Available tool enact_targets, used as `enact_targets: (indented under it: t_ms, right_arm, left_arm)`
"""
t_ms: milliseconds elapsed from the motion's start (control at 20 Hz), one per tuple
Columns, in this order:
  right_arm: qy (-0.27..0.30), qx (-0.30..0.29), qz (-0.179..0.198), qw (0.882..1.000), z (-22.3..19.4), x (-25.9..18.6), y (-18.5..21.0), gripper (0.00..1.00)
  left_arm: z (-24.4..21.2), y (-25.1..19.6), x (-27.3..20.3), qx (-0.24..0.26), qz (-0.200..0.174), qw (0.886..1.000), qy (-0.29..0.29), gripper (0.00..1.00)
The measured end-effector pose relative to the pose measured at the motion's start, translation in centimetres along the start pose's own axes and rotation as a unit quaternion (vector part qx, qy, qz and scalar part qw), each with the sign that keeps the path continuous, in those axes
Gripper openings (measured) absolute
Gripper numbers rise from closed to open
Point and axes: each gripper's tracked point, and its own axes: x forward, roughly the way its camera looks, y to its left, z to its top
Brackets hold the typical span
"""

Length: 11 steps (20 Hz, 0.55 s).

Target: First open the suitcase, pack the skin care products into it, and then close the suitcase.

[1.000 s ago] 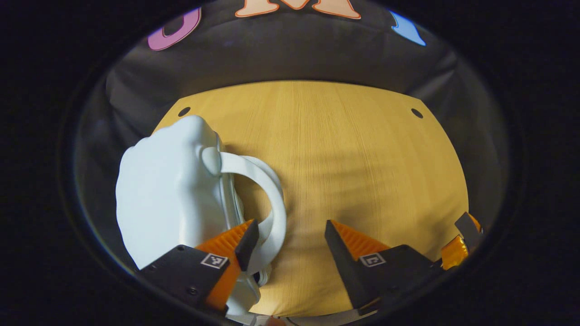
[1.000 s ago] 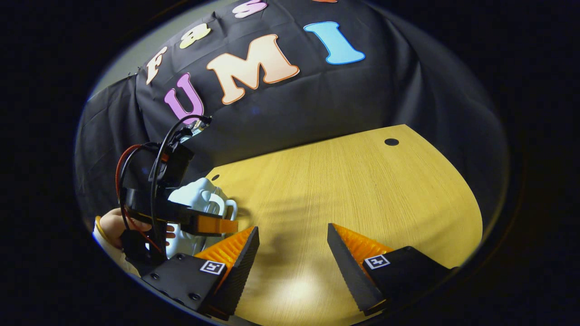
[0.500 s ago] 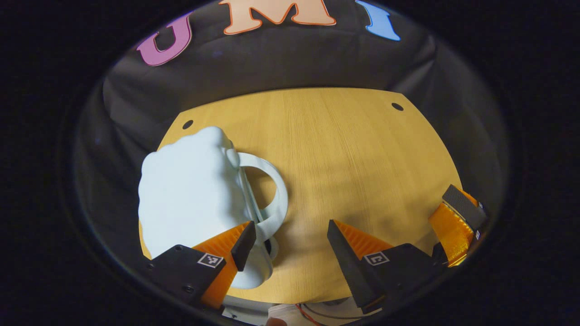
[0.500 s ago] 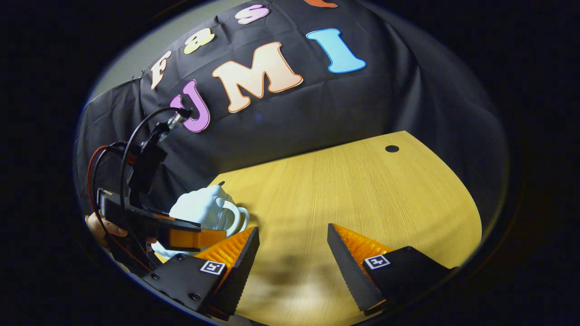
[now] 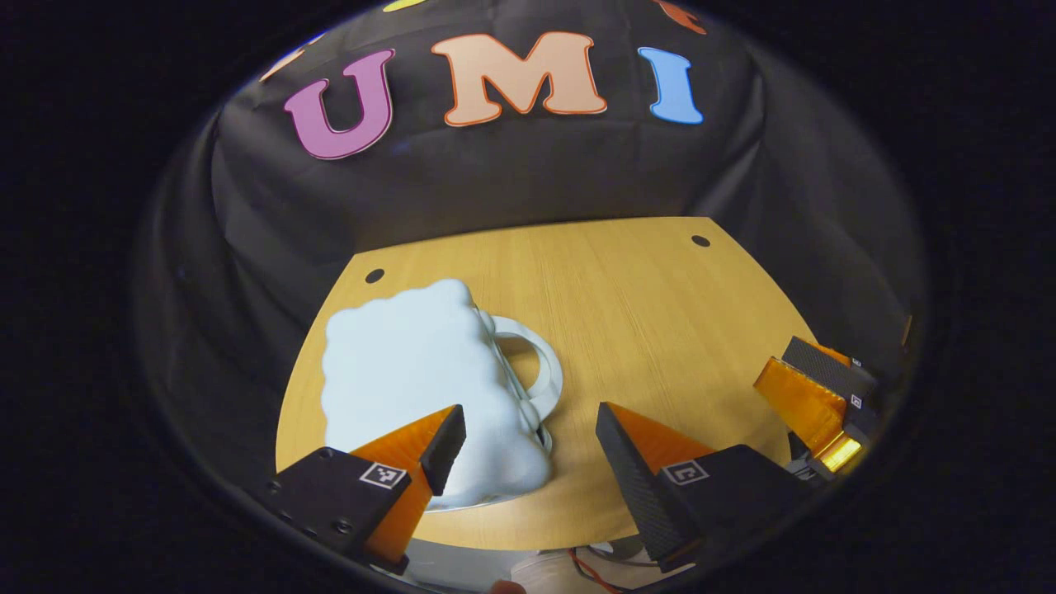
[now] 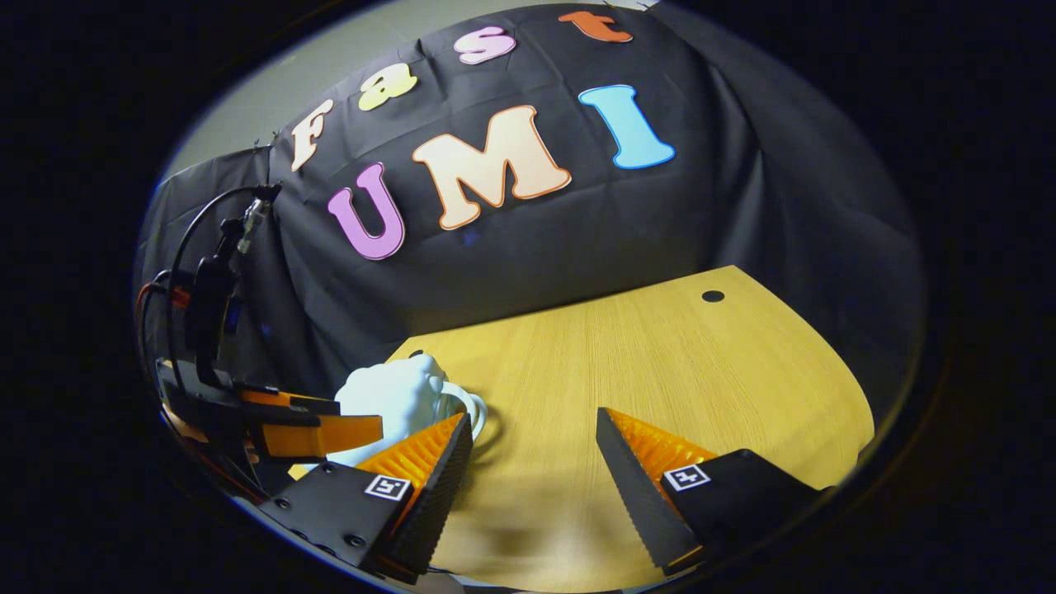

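— Wooden table [image 5: 660,330], what's the room like?
— Most of the top is bare. Front edge curves just under my fingers; two small dark holes [image 5: 700,241] near the far corners, black cloth wall [image 5: 511,181] right behind the far edge.
— Suitcase?
— Pale, bumpy-shelled suitcase [image 5: 412,388] lying flat on the left part of the table, lid down. White loop handle [image 5: 540,375] sticks out toward the middle. From the right gripper view it sits near the far left corner [image 6: 396,396]. Can't see inside, so contents unknown.
— Your left gripper?
— Left gripper [image 5: 528,441] has its jaws wide apart, gripping nothing; its left finger overlaps the suitcase's near edge in view, contact unclear.
— Right one?
— Right gripper [image 6: 535,450] also spread wide, nothing between the fingers, over bare wood. I see it at the table's right edge [image 5: 813,396] from the left gripper view.
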Motion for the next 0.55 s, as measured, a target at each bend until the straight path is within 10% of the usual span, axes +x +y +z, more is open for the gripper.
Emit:
enact_targets:
  t_ms: [550]
  right_arm:
    - [-0.063,-0.031,-0.062,0.996,1.7,-6.0,4.2,0.95]
  left_arm:
    - [0.8,2.1,-4.5,-0.019,-0.054,0.993,-0.099,0.95]
